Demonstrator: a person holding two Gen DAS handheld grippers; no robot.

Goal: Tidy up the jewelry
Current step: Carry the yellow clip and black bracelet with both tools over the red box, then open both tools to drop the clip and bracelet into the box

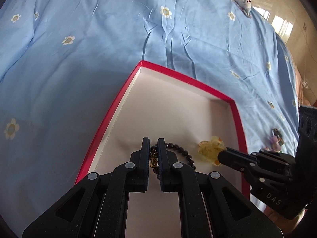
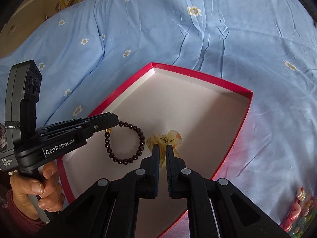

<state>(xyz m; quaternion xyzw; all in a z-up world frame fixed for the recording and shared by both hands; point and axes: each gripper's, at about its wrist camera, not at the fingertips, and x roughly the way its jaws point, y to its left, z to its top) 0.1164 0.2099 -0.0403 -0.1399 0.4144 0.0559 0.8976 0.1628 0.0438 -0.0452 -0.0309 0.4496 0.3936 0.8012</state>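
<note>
Over the red-rimmed box (image 2: 202,75) on a blue floral bedsheet (image 2: 227,35): my left gripper (image 1: 153,148) is pinched nearly shut on the gold charm of a dark bead bracelet (image 2: 126,142), loop dangling inside the box. My right gripper (image 2: 162,148) is closed to a slim gap on a translucent yellow hair clip (image 2: 170,136), also w/in the box. Risks, imo: charm slips from the narrow pinch; bracelet snags the clip, just beside it; more trinkets (image 2: 299,214) wait on the sheet

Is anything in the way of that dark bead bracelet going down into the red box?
Nothing visible. The left tongs hold the bracelet over the red box, beside the yellow clip.
</note>
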